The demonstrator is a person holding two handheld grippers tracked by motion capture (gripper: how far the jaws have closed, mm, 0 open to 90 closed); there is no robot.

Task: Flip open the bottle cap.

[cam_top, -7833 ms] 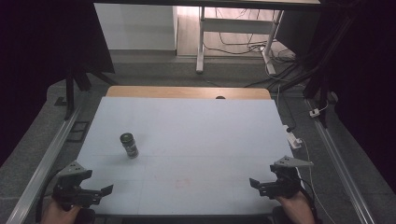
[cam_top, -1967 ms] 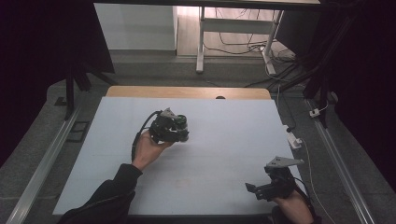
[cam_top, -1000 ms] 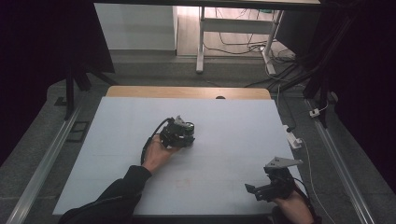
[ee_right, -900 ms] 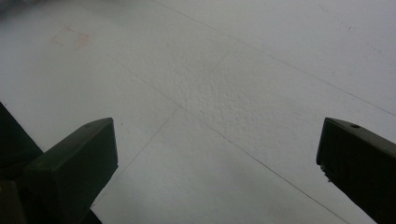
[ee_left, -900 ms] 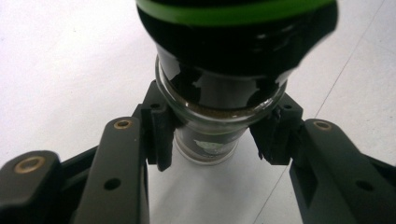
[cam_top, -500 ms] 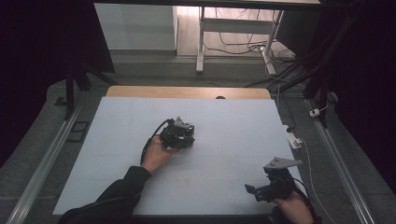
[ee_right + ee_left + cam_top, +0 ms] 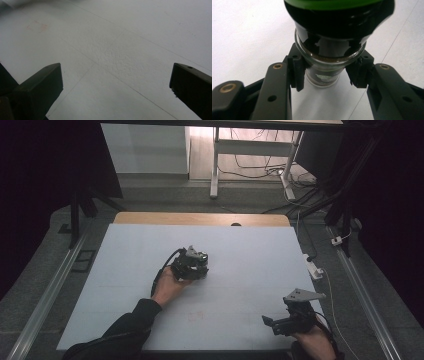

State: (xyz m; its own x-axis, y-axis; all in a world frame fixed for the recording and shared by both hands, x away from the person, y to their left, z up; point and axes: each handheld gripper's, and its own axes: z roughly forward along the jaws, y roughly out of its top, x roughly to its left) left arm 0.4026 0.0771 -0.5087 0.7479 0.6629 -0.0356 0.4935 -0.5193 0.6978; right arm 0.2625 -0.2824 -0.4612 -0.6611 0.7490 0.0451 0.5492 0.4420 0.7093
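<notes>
In the high view the left claw [image 7: 200, 268] is covering the jar almost fully, so the jar is hard to make out there; it is sitting near the middle of the pale surface [image 7: 250, 250]. The left gripper view is showing it better: the jar [image 7: 325, 67] is a glass one with a dark label and a green lid, and the top of the lid is cut off by the upper edge of the picture. The left claw is gripping the jar, with both black pads [image 7: 297, 68] pressing on the glass just under the shoulder. The brown content inside is only partly visible through the glass. The left hand [image 7: 167, 287] is holding the gripper from behind, and the dark sleeve is coming in from the bottom edge. The right claw [image 7: 272, 324] is resting near the front right corner of the surface, well apart from the jar, and its jaws are standing wide open with nothing between them. Beyond the far edge, cables [image 7: 260, 167] are lying on the floor beside a white table leg [image 7: 215, 160]. The room around is dark.
</notes>
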